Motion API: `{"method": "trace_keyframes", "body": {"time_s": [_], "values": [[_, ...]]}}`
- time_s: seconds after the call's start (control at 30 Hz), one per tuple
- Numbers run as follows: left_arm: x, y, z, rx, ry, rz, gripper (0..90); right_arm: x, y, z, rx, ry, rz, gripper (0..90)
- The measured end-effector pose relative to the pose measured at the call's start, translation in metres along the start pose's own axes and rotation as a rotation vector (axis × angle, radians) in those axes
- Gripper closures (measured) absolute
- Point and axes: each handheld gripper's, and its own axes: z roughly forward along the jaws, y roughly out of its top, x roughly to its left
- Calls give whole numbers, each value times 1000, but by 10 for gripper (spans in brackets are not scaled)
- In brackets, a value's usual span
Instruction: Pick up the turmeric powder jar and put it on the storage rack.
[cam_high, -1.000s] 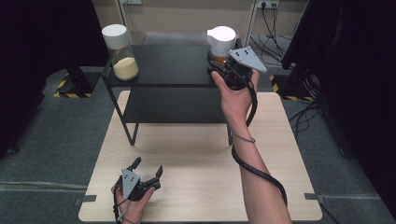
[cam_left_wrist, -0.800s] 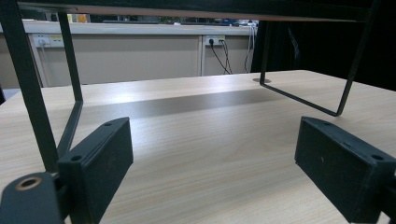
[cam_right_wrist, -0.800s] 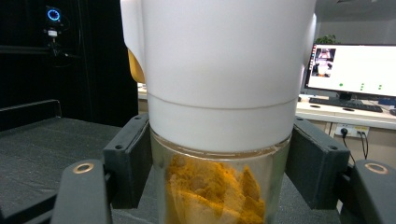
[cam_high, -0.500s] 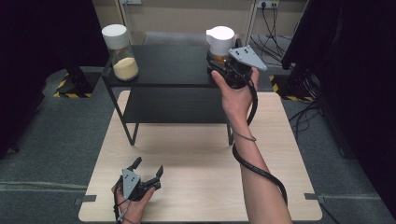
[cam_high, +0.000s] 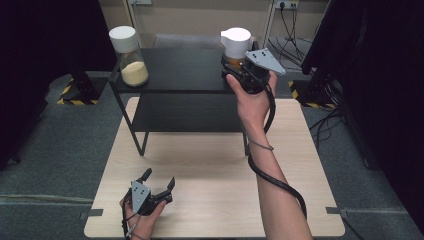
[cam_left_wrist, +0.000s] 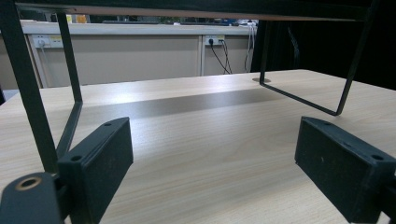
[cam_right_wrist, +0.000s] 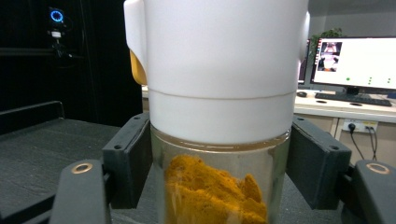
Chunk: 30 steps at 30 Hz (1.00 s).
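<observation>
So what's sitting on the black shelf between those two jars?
Nothing: in the high view the shelf top is bare between the pale-powder jar on the left and the orange-powder jar the right gripper straddles.

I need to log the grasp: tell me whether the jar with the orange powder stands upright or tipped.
Upright. The orange-powder jar stands straight on the black shelf, white lid on top, between the jaws of the right gripper.
</observation>
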Motion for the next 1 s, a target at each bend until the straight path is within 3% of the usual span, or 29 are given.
{"method": "trace_keyframes", "body": {"time_s": [0.33,0.57,1.0], "values": [[0,0,0,-1,0,0,110,1,8,1,14,19,-1,135],[0,0,0,-1,0,2,110,3,9,0,16,12,-5,105],[-1,0,0,-2,2,1,110,-3,7,-13,-3,45,6,77]]}}
